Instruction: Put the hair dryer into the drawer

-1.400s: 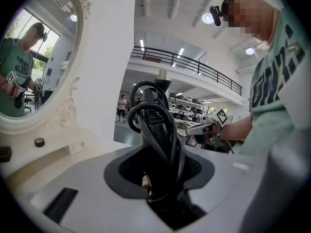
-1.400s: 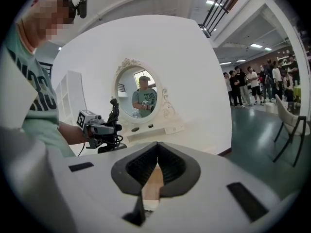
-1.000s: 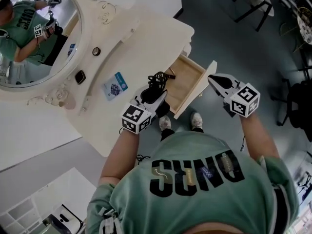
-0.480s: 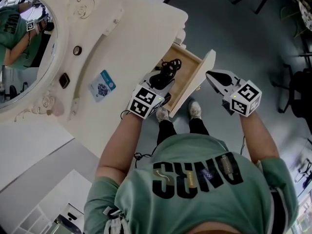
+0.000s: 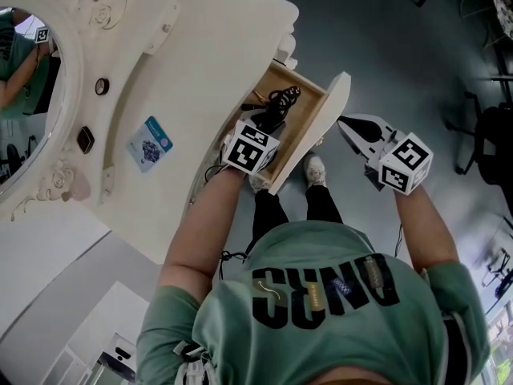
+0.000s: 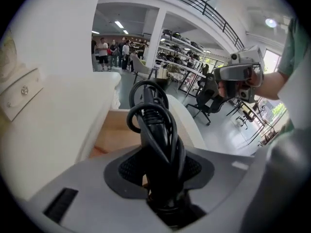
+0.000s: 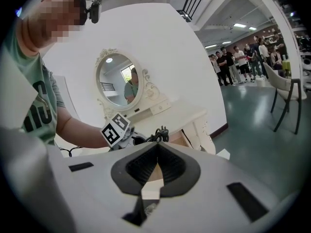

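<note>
The black hair dryer, its cord wound round it, sits low inside the open wooden drawer of the cream dressing table. My left gripper is shut on it, reaching into the drawer from the near side. In the left gripper view the hair dryer stands up between the jaws of the left gripper, with the drawer's wooden floor behind it. My right gripper hangs just right of the drawer front, shut and empty; in its own view the right gripper has pads that meet.
The dressing table top carries a blue packet and two small dark items near the oval mirror. My feet stand under the drawer. Dark chairs stand on the grey floor at the right.
My left gripper has carried the hair dryer down from the table edge into the drawer. The right gripper has sunk a little beside the drawer front.
</note>
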Demonstrator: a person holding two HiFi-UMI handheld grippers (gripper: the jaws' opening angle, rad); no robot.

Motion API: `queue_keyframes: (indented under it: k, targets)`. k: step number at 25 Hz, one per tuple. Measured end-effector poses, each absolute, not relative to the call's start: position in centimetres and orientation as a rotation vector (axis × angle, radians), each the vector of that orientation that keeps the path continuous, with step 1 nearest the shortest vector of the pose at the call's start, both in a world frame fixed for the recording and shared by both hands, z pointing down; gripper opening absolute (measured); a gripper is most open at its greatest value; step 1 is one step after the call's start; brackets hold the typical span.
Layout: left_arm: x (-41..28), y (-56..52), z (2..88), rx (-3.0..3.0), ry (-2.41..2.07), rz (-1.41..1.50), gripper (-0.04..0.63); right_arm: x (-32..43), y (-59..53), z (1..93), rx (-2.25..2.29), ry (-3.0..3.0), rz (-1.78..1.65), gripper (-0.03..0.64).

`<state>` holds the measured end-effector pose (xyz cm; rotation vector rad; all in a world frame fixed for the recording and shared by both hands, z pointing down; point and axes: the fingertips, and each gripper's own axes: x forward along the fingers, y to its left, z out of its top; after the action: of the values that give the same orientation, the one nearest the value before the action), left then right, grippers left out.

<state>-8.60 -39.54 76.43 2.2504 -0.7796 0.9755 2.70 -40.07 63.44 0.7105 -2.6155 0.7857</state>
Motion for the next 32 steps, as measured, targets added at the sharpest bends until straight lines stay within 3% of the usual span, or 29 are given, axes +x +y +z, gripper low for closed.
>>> queue_keyframes:
  k: [10,21,28,32]
  targets:
    - [-7.6,-40.2,84.7,2.021,-0.733,1.202,0.163,3.4,-39.4,65.4,0.700,-2.591,0.847,-0.006]
    - [-6.1,-40.9,88.2,1.991,-0.718,1.284,0.171,3.4,-38.8,66.8,0.695,-2.574,0.883,-0.005]
    - [-5.1,-40.7,87.2,2.117,-0.700,1.181,0.289,2.2,-38.3,66.1,0.670,-2.590,0.873,-0.005]
    - [-5.4,-41.2,84.8,2.176,-0.776,1.051,0.305,2.0,-38.2,65.3,0.679,-2.592,0.860,-0.005]
